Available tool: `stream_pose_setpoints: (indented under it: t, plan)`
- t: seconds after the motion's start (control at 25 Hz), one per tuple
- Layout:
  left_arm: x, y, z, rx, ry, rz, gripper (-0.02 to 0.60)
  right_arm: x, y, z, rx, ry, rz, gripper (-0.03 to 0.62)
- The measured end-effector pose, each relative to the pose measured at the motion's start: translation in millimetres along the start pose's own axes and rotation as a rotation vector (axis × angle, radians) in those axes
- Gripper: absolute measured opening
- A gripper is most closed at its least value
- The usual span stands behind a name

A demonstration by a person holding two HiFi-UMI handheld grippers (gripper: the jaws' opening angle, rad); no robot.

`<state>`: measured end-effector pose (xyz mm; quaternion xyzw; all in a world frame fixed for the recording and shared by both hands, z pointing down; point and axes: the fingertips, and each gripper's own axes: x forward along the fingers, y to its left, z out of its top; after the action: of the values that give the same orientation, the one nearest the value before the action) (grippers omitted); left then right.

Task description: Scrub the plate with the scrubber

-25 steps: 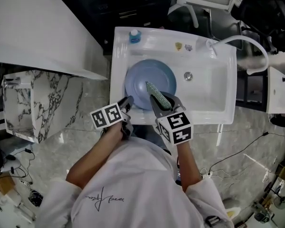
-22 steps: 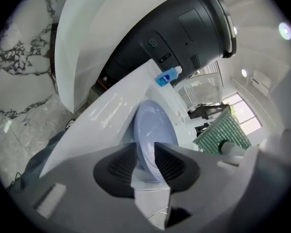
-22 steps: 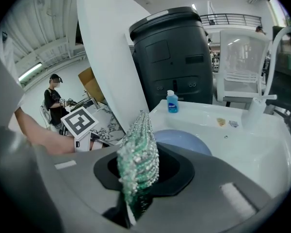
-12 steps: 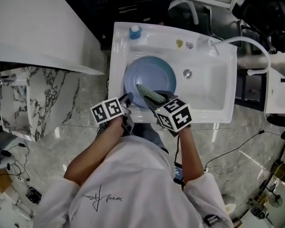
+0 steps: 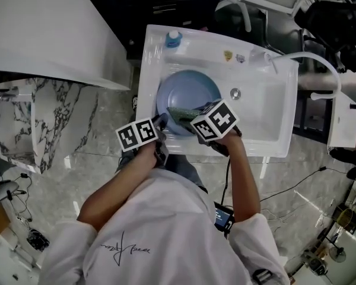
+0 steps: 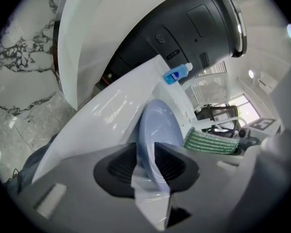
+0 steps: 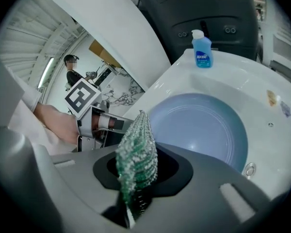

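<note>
Two claws engaged. The left claw (image 6: 148, 165) is clamped on the near rim of the round pale-blue plate (image 5: 188, 88), holding it tilted inside the white sink basin (image 5: 267, 136). The right claw (image 7: 136, 176) pinches the green mesh scrubber (image 7: 137, 152), positioned over the plate's near portion. Scrubbing is judged in progress. No suds or soil are visible, so the remaining work cannot be assessed.
</note>
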<state>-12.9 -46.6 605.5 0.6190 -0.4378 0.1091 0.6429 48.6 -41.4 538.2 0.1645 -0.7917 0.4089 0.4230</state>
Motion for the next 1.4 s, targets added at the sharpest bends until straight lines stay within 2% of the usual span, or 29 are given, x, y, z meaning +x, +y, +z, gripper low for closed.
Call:
stream_pose_setpoints:
  t: [0.12, 0.24, 0.64, 0.96, 1.4]
  plan:
    - [1.7, 0.2, 1.3, 0.002, 0.004, 0.015, 0.118, 12.0, -5.5, -0.4, -0.032, 0.100, 0.024, 0.066]
    - [4.5, 5.1, -0.1, -0.038, 0.016, 0.042, 0.117, 21.8, -12.2, -0.1, -0.030, 0.179, 0.054, 0.066]
    - [4.9, 9.0, -2.8, -0.071, 0.054, 0.054, 0.104, 47.1, -17.5, 13.4, -0.035, 0.320, 0.112, 0.066]
    - [5.3, 9.6, -3.1, -0.062, 0.079, 0.054, 0.104, 64.7, -27.2, 17.9, 0.000, 0.377, 0.135, 0.066]
    - [5.0, 8.3, -4.4, -0.051, 0.100, 0.034, 0.104, 70.8, -46.4, 29.9, 0.092, 0.355, 0.105, 0.066]
